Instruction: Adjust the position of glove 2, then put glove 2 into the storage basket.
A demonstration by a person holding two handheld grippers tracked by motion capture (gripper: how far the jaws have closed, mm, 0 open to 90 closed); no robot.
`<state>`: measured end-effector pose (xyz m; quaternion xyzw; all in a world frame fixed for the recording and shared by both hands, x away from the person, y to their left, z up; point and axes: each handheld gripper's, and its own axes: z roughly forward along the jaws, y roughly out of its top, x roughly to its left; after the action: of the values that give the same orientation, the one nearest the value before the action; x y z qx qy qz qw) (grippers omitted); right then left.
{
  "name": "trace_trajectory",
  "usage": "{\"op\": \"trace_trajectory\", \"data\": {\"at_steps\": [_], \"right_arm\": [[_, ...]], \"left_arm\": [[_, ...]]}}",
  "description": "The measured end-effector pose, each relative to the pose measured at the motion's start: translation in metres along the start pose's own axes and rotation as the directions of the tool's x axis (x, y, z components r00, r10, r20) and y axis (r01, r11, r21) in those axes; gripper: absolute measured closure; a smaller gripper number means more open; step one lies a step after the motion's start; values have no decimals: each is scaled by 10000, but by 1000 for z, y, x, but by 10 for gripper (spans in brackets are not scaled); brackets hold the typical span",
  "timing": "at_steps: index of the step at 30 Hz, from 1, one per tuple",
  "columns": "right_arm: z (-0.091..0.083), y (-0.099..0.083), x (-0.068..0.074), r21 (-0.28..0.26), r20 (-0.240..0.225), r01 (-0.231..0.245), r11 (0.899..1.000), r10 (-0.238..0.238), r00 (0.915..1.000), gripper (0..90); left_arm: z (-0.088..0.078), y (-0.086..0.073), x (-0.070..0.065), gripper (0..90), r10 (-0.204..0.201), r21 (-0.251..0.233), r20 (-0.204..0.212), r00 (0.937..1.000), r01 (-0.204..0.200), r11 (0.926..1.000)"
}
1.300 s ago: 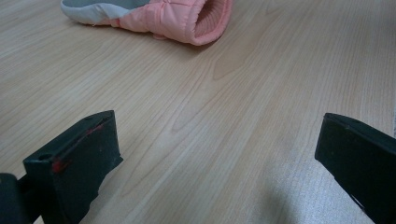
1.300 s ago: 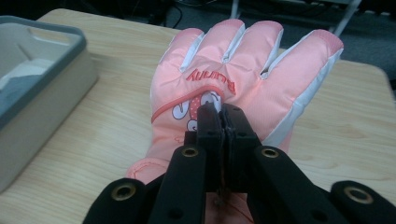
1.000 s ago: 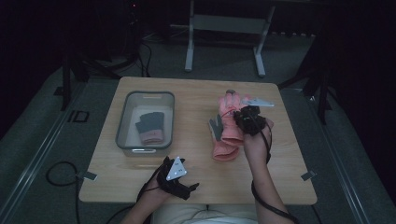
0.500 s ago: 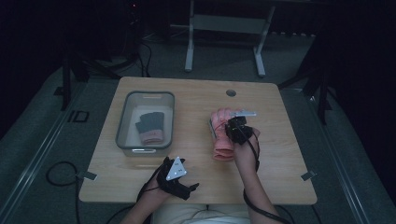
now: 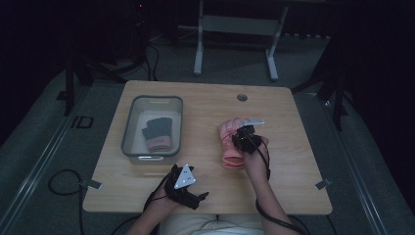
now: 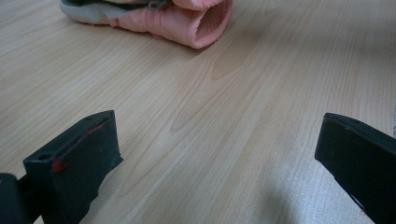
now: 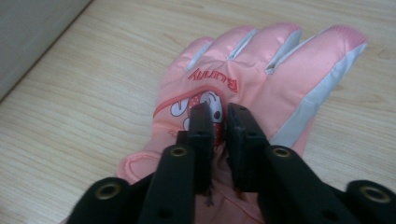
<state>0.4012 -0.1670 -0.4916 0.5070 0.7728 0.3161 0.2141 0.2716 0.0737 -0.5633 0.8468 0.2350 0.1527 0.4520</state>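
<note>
R claw (image 7: pixel 219 116) came down w/ pink glove (image 7: pixel 261 70) onto counter (image 5: pixel 205 103); jaws just easing apart, fabric between — release starting.

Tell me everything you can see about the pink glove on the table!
The pink glove looks padded and shiny, with pale grey strips along its fingers, a cartoon picture and red letters on the back. It lies flat on the wooden table, right of the grey bin, cuff open toward the person. The right gripper sits on its back, its fingers nearly together, pinching a little fabric while just opening.
</note>
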Motion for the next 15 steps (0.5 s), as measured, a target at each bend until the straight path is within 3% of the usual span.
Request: {"op": "trace_trajectory", "data": {"at_steps": [2,6,8,12,15], "right_arm": [[-7,3,2,-181,-136,-8,9998,6,9999,683],[-27,12,0,-697,-388,85,9975,-112,9992,665],[-38,16,-5,-901,-492,188,9958,-233,9985,644],[-56,19,-19,-1216,-726,712,9900,-804,9941,640],[-62,17,-31,-1430,-1254,935,9853,-1118,9858,645]], "left_arm": [[0,1,0,0,10,44,5,10000,-10,10000],[-3,9,0,0,-94,-259,-12,10000,94,9996],[-7,19,-1,0,-132,-649,-7,9999,131,9978],[-11,40,-3,18,-294,-963,-17,9996,291,9949],[-11,58,-5,18,-227,-1061,36,9997,230,9941]]}}
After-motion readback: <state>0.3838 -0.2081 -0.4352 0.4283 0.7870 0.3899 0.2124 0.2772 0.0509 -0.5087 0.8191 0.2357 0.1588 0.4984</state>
